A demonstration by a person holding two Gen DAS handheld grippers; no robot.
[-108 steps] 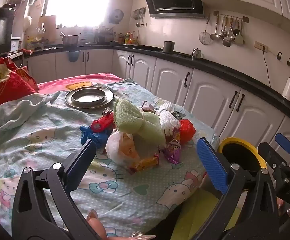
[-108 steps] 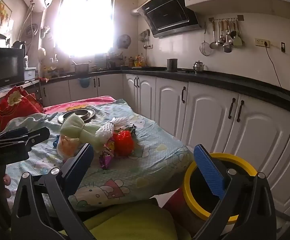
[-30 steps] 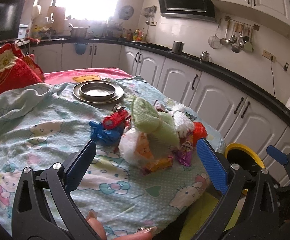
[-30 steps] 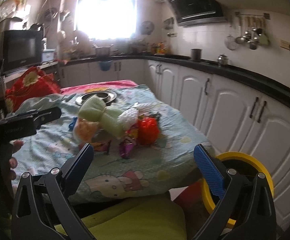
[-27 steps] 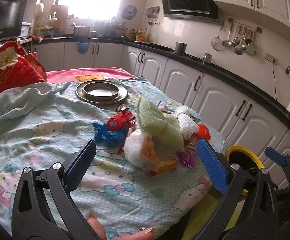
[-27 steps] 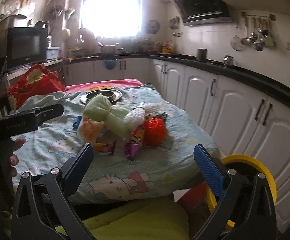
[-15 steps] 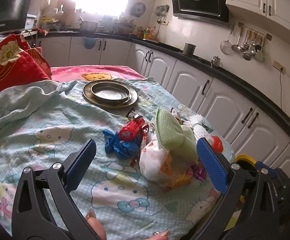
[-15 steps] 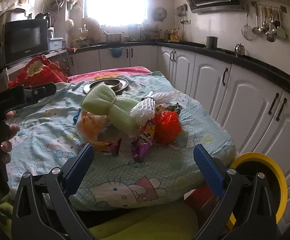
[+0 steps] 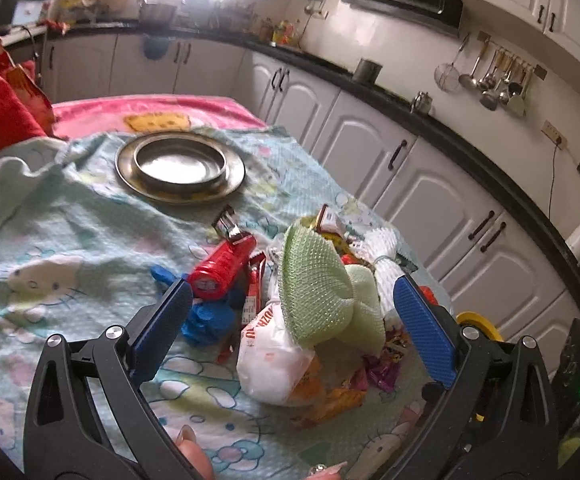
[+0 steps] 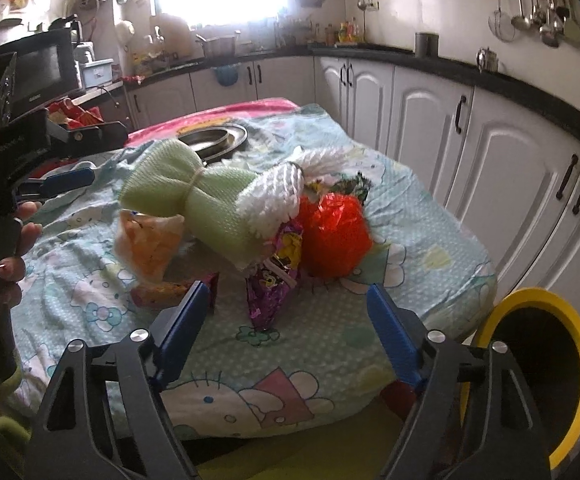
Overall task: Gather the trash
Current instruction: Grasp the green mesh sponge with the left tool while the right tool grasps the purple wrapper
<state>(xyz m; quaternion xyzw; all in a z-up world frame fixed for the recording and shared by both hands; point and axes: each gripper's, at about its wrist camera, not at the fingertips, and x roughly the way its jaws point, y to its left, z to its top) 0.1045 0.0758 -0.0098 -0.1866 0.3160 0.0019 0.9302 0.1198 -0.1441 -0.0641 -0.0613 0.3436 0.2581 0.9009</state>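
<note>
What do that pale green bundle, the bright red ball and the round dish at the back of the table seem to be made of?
Green bundle: probably soft foam netting, matte, with an open mesh weave and a tie pinching its middle.
Red ball: likely crumpled thin plastic film, glossy and translucent, with sharp creases catching light.
Round dish: metal by its look, dull brassy rim and a shiny reflective centre.

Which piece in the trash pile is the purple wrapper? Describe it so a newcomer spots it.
Start at the cartoon-cat sheet and find the trash pile near its front edge. At the pile's near side, below the white mesh and left of the red bag, lies the purple wrapper. It is the only shiny purple piece, crinkled and tapering to a point toward the camera.
</note>
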